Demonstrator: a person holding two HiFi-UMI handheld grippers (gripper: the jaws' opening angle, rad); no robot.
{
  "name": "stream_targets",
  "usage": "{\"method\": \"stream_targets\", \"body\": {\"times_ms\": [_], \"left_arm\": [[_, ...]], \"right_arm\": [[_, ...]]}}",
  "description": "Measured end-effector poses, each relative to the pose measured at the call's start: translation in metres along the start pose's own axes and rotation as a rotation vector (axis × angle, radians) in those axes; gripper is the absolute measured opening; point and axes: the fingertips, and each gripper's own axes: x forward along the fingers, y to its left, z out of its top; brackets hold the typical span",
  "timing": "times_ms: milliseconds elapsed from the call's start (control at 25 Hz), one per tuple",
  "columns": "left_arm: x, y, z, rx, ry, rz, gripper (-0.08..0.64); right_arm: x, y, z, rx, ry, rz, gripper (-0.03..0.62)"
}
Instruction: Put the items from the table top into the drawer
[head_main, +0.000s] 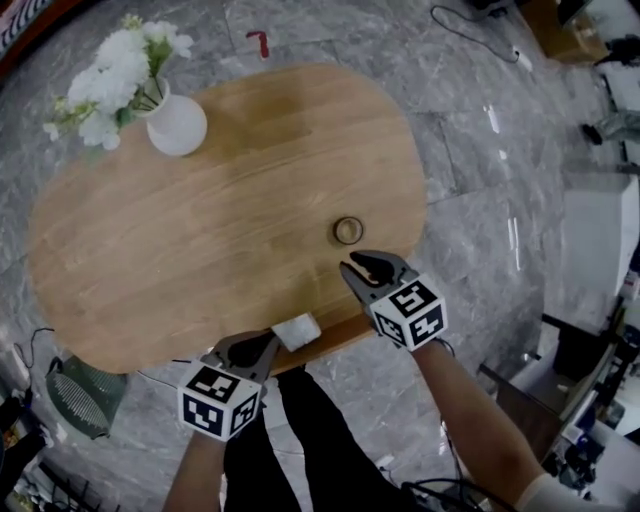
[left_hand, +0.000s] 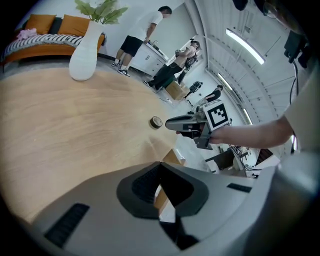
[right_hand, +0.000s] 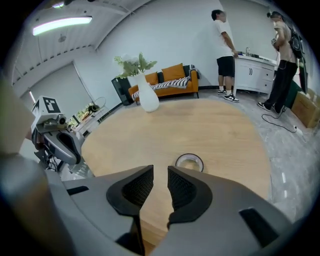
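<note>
- Head view: an oval wooden table stands on a grey marbled floor.
- At the table's far left a white vase stands upright and holds white flowers.
- The task's thing is a small roll lying flat on the wood. It sits just beyond the fingertips of the right gripper, near them but not touching.
- The left gripper is at the table's near edge with its tips against a small white piece. I can't tell what that piece is.
- Left gripper view: its jaws are clenched and the tips meet. Through the slot below them I see a strip of tan and white, and I can't tell whether it is pinched.
- Just past those tips a wooden corner pokes out under the table edge.
- Well ahead and to the right of the tips lies the roll, with the other gripper's nose beside it.
- At the back are an orange sofa and people by a counter.
- Right gripper view: its jaws are released, with a narrow gap showing only bare wood.
- The roll lies just ahead of the right fingertip. It is round, with its hole facing up and its axis upright.
- The vase stands at the table's far end with green leaves in it, and the sofa is behind it.
</note>
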Motion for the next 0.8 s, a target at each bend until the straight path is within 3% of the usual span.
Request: {"method": "stream_targets", "body": {"times_ms": [520,640,800], "left_arm": [[-0.011,0.019,-0.010,-0.055,-0.026,0.012,0.002],[-0.013,0.023,-0.011,-0.067,-0.032,0.014,0.002],[-0.015,0.026,-0.013,-0.072,-0.034,0.014,0.002]], "right_arm": [[0.047,-0.034,-0.010,-0.145,0.186,-0.045,0.117],[0.051,-0.036,-0.010,-0.154,0.200,-0.064,0.062],[0.049,-0.033,-0.008,-0.144,0.195,-0.064,0.057]]}}
